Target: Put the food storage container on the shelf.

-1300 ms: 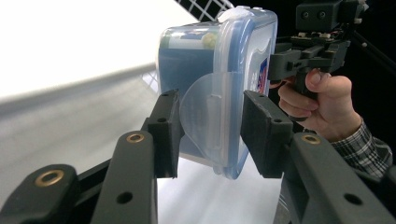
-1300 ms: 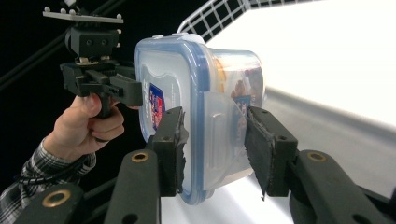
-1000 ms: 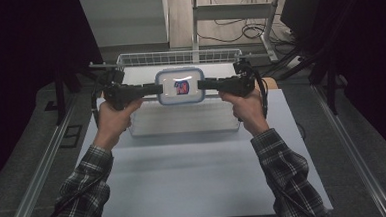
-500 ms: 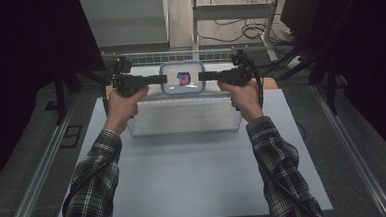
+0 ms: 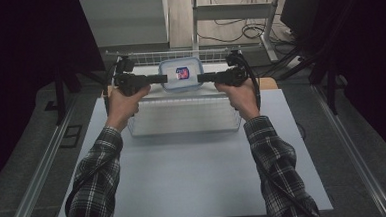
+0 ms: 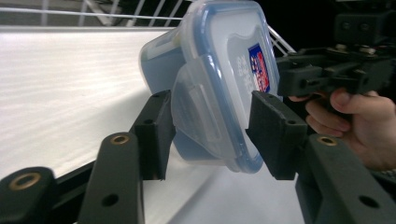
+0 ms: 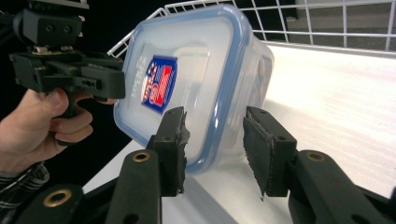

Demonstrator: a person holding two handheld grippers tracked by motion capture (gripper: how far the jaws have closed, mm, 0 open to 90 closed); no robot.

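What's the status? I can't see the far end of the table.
Left gripper jaws have just been opening, box end between them, contact unclear. Right gripper clamped on box's other end. Wire basket close behind.

The container lid (image 7: 187, 79) bears a red-white-blue sticker (image 7: 159, 84); lettering unreadable.

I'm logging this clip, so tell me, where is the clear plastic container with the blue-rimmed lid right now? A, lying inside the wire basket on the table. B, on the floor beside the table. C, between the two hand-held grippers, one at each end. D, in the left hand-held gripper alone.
C: the container sits between the left hand-held gripper and the right hand-held gripper, each at one end, beyond the wire basket.
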